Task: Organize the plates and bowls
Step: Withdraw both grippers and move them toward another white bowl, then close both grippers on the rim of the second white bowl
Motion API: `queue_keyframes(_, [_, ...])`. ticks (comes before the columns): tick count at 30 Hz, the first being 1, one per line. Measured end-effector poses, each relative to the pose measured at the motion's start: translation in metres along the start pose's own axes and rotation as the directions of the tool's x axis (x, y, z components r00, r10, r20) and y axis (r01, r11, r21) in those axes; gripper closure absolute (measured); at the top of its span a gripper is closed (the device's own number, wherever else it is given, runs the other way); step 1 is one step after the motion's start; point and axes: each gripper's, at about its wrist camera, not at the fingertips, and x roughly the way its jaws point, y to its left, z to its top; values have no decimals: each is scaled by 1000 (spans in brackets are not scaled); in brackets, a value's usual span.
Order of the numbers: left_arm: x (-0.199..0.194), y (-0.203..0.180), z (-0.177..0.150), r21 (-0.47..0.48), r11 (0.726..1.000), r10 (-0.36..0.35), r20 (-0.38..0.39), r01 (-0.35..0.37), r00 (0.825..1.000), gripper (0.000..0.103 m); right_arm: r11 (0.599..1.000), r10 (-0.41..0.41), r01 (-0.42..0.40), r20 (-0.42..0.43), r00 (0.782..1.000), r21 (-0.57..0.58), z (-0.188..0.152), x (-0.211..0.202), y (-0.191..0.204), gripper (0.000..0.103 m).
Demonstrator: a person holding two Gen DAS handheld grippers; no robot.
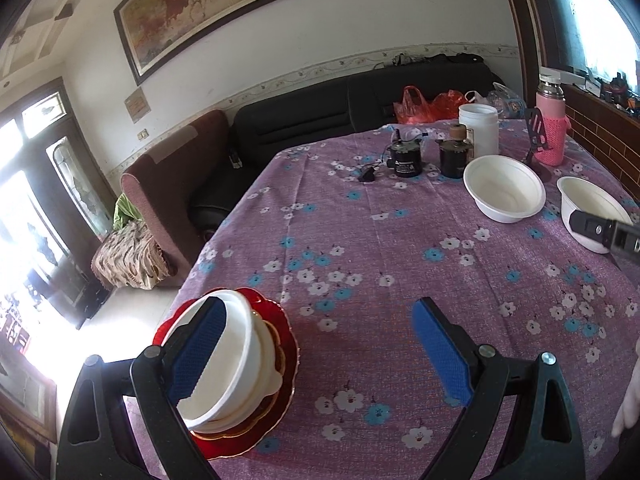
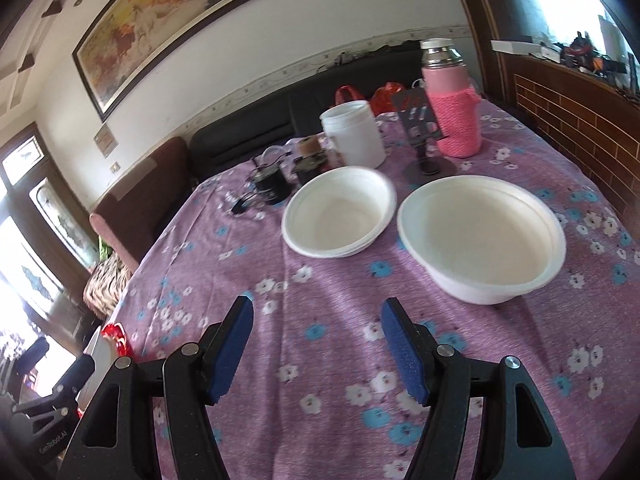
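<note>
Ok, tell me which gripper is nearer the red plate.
Left. The left gripper has one finger over the bowls stacked on the red plate; the right gripper is farther off, facing two loose bowls.

Home living/dining room. Black sofa (image 1: 360,108) and brown armchair (image 1: 180,168) along the wall, big framed painting (image 1: 208,12) above. Counter under floral purple cloth (image 1: 380,260), pink knit-sleeved thermos (image 2: 452,108), red shopping bags (image 1: 424,106), glass-paned entry door (image 1: 48,200).
</note>
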Motion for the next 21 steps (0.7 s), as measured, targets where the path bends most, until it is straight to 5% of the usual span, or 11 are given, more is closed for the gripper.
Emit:
queue_keyframes(12, [34,-12,18,-10,995,-98,-71,97,993,9,998,-50,47,63,997,49,48,3,-26,32])
queue_keyframes(21, [65,-12,54,-140,946,-309,-110,293,945,9,994,-108,108,46,993,-4,103,28,-41,32])
